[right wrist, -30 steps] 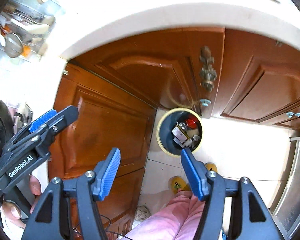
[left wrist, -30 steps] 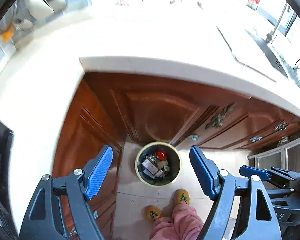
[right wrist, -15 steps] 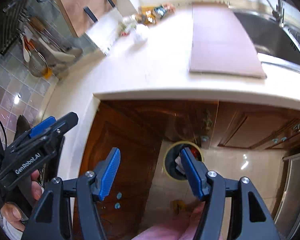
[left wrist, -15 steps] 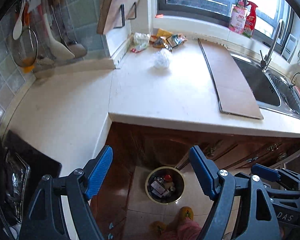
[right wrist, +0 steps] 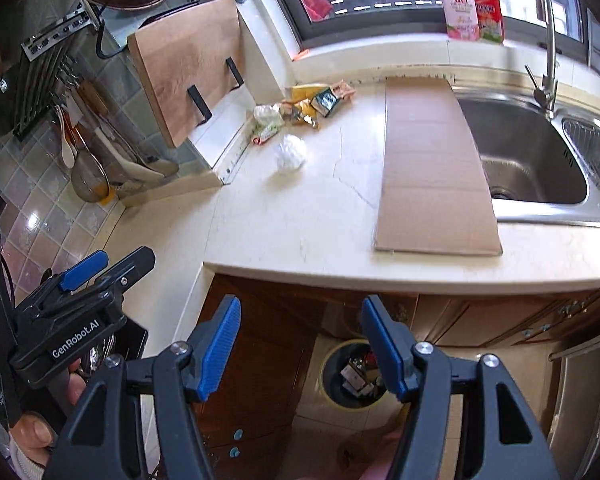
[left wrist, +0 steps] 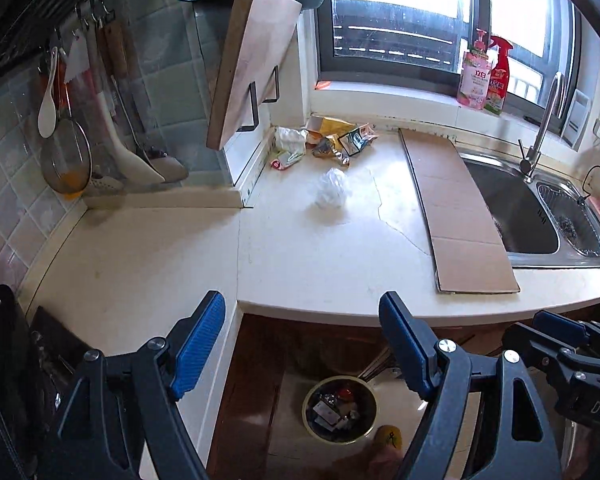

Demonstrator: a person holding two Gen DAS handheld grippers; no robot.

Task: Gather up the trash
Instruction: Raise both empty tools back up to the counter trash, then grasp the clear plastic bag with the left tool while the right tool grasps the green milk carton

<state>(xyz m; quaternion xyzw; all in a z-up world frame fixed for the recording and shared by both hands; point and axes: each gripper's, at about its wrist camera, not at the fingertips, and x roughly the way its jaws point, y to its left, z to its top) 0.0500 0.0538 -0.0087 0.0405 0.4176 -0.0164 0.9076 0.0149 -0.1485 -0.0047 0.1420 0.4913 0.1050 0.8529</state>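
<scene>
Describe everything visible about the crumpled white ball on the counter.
The crumpled white ball looks like wadded thin plastic or tissue; which one cannot be told. It is roughly round, wrinkled all over and faintly translucent at its edges. It rests on the pale countertop, alone, a little in front of the pile of wrappers in the corner and apart from it. The cardboard sheet lies off to its right, not touching. Neither gripper is near it; nothing but the counter touches it.

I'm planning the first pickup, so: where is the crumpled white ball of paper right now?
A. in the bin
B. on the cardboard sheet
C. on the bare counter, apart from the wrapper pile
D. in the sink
C: the crumpled white ball sits alone on the counter, nearer than the wrapper pile.
</scene>
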